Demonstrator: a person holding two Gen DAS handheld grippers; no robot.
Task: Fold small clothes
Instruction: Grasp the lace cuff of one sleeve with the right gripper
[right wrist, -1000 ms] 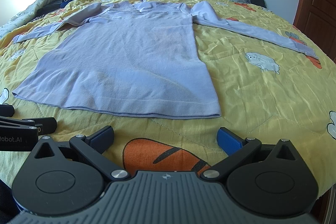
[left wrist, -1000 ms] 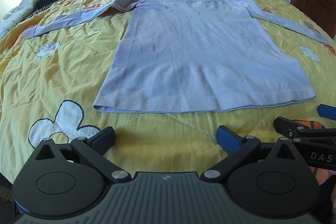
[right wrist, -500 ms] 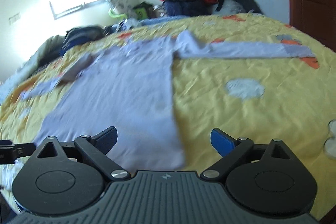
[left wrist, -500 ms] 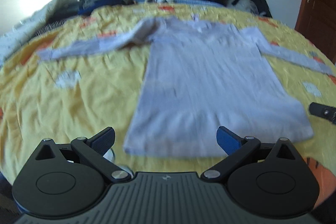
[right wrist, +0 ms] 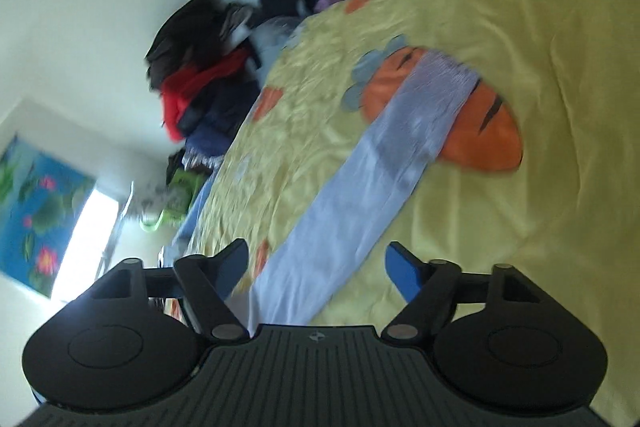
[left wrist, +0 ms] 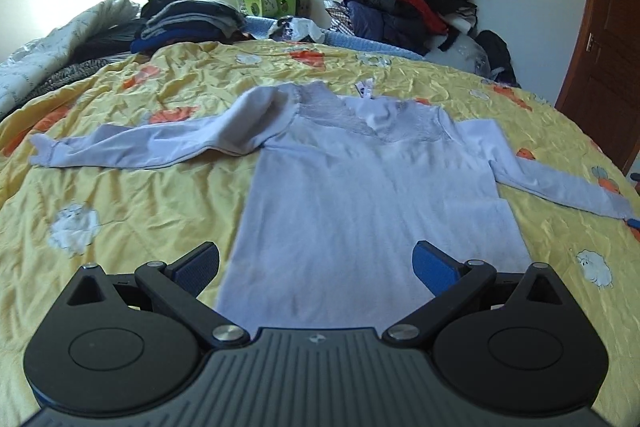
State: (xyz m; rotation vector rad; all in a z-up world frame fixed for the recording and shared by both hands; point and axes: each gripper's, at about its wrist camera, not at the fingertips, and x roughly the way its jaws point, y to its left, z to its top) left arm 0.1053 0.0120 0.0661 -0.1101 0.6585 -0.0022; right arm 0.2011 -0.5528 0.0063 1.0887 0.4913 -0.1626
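A light lilac long-sleeved top [left wrist: 360,195] lies flat on the yellow bedspread [left wrist: 132,195], both sleeves spread out to the sides. My left gripper [left wrist: 316,265] is open and empty, hovering over the top's lower body. My right gripper [right wrist: 316,263] is open and empty, rolled strongly sideways over the top's right sleeve [right wrist: 384,163], which runs away from the jaws across an orange cartoon patch [right wrist: 480,131]. The right wrist view is blurred.
Folded dark clothes [left wrist: 184,23] and a grey quilt [left wrist: 60,47] lie at the bed's far left. A heap of red and dark jackets [left wrist: 404,11] stands at the far right. A brown door [left wrist: 600,39] is on the right.
My left gripper has moved forward over the top's hem. My right gripper has swung right and rolled sideways, from the hem to above the right sleeve. Both stay open.
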